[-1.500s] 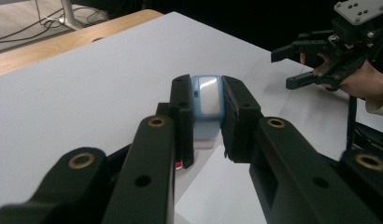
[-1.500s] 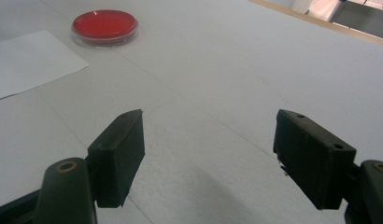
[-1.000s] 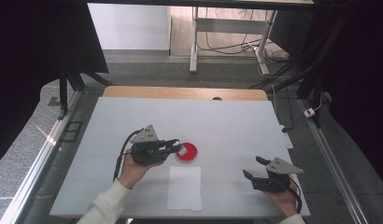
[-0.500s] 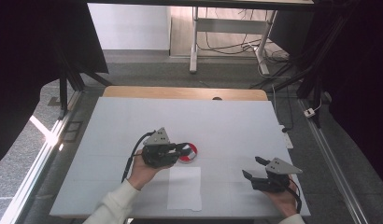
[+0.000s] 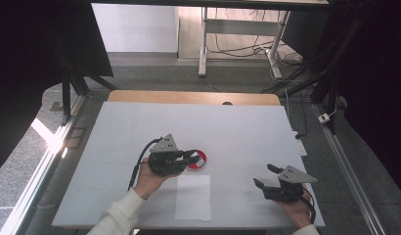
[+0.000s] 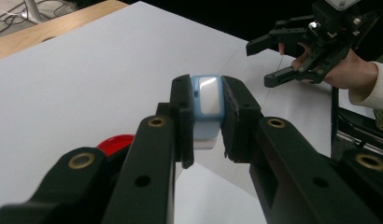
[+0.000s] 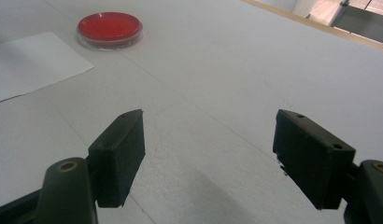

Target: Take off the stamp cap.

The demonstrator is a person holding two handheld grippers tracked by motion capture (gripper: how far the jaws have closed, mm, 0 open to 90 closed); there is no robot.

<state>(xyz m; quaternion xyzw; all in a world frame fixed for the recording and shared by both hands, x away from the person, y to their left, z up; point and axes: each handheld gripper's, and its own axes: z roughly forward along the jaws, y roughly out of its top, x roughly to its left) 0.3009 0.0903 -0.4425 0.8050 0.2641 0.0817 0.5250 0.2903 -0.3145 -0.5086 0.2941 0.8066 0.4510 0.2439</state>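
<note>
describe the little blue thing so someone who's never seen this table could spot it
Start at the white table and find the person's left tool. Clamped between its black jaws is the blue block, pale blue with a glossy white face, unlike the flat red dish beside it.

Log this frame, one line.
left hand-held gripper: shut on blue block, above red dish | right hand-held gripper: open, idle | paper: flat on table

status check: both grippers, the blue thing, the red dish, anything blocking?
Left gripper shut on small blue block, above red dish. Right gripper open, empty, low over table. White paper sheet near dish; nothing blocking.
</note>
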